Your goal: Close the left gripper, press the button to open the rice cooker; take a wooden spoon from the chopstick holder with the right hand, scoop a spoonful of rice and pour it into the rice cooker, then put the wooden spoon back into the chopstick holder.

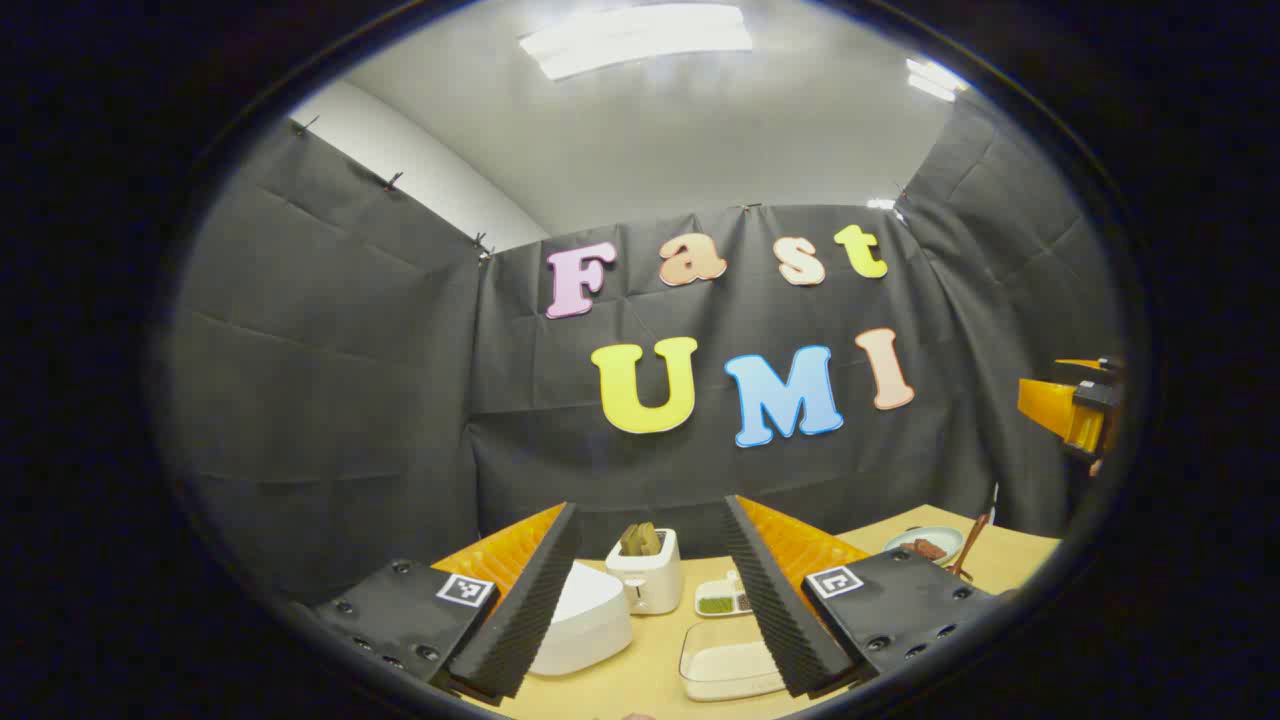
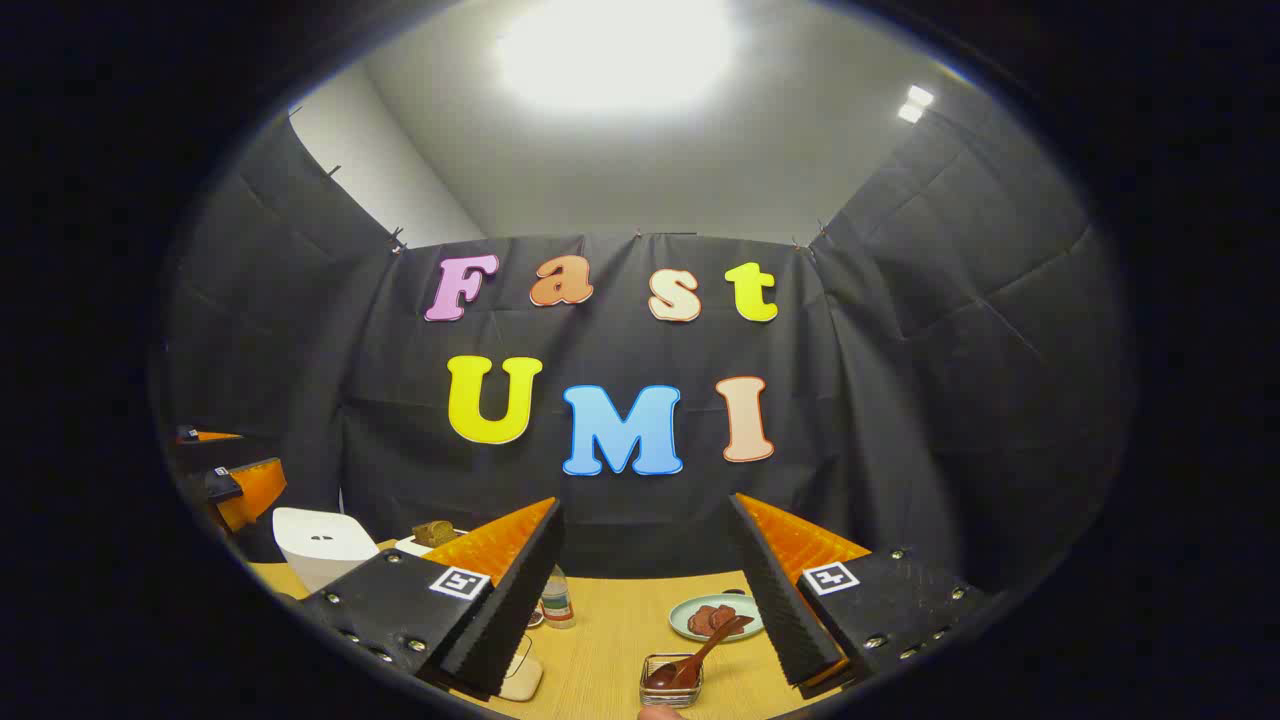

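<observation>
The white rice cooker (image 1: 585, 620) sits on the wooden table with its lid down, low between my left gripper's fingers; it also shows as the rice cooker (image 2: 320, 545) at the far left. My left gripper (image 1: 650, 505) is open and holds nothing. A clear tub of rice (image 1: 725, 665) lies just right of the cooker. The wooden spoon (image 2: 705, 645) leans in a small clear chopstick holder (image 2: 670, 685), below and between the fingers of my right gripper (image 2: 643, 503), which is open and empty. The spoon's handle (image 1: 972, 545) rises at the table's right.
A white toaster (image 1: 645, 580) with bread stands behind the cooker, beside a small tray (image 1: 722, 598) of green food. A plate (image 2: 690, 625) of brown pieces lies behind the holder. A small bottle (image 2: 556, 598) stands mid-table. The other gripper (image 1: 1075, 410) hovers at the right edge.
</observation>
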The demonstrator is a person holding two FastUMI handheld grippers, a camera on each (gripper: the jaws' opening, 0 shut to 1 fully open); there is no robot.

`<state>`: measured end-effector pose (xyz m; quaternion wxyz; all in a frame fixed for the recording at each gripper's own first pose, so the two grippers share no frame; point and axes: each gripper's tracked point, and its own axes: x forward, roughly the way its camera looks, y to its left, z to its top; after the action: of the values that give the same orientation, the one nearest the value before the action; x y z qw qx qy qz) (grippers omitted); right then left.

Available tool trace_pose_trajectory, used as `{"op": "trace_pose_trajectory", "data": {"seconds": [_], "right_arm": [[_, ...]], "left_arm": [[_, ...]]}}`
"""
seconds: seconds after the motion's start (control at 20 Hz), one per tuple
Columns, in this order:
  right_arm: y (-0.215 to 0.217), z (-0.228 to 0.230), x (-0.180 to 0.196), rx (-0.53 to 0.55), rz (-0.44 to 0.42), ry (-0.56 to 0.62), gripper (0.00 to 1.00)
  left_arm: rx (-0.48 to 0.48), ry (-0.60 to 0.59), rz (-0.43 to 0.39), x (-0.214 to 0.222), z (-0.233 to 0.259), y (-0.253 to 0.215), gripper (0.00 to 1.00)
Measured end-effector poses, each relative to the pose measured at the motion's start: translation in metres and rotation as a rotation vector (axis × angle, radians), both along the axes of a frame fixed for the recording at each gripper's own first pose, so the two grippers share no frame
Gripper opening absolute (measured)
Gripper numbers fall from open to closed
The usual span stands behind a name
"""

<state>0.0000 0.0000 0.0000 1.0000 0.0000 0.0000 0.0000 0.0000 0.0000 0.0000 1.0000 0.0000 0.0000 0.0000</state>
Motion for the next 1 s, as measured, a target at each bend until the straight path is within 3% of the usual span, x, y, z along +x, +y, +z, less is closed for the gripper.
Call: {"op": "trace_pose_trajectory", "data": {"seconds": [0.8,0.85,0.95,1.0], "right_arm": [[0.006,-0.01,0.002,-0.006,-0.003,0.021,0.98],[0.008,-0.011,0.003,-0.007,-0.001,0.024,0.98],[0.009,-0.013,0.003,-0.008,-0.002,0.03,0.98],[0.01,-0.013,0.003,-0.007,-0.002,0.031,0.98]], "left_arm": [[-0.048,0.036,0.013,0.013,-0.014,0.011,0.98],[-0.046,0.039,0.014,0.013,-0.015,0.011,0.91],[-0.043,0.043,0.016,0.014,-0.017,0.015,0.91],[-0.043,0.048,0.014,0.016,-0.018,0.017,0.98]]}}
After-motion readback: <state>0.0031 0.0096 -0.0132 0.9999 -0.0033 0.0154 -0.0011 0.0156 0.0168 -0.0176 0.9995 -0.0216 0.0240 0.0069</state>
